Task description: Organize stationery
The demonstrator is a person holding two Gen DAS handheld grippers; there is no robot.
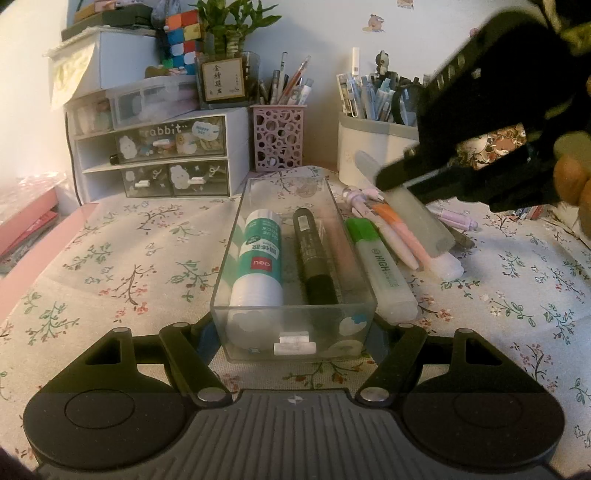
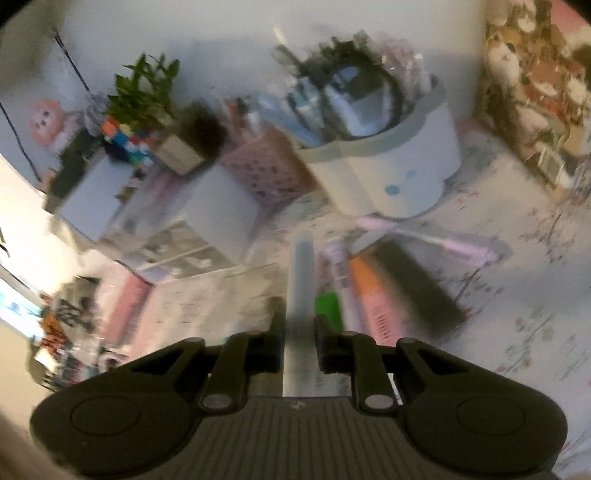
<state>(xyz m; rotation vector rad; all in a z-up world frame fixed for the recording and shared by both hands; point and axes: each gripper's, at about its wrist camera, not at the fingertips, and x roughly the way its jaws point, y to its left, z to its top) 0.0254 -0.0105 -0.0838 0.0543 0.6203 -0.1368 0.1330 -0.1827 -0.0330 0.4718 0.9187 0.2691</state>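
A clear plastic box [image 1: 295, 332] stands on the flowered tablecloth, and my left gripper [image 1: 293, 328] is shut on its near end. Inside it lie a white and green glue stick [image 1: 258, 258], a black marker [image 1: 317, 258] and a pinkish pen [image 1: 338, 236]. Right of the box lie a green highlighter [image 1: 380, 266], orange and pink pens [image 1: 400, 236] and lilac pens [image 1: 458, 219]. My right gripper [image 1: 399, 181] [image 2: 299, 325] hangs above those pens, shut on a frosted grey bar [image 1: 417, 218] [image 2: 299, 266] that slants over them. The right wrist view is blurred.
At the back stand a pink perforated pen cup [image 1: 279, 136], a white pen holder [image 1: 373, 147] [image 2: 399, 173] full of pens, and a small drawer unit [image 1: 155, 155] with a plant [image 1: 225, 33] on top. A patterned box [image 2: 535, 92] stands at the far right.
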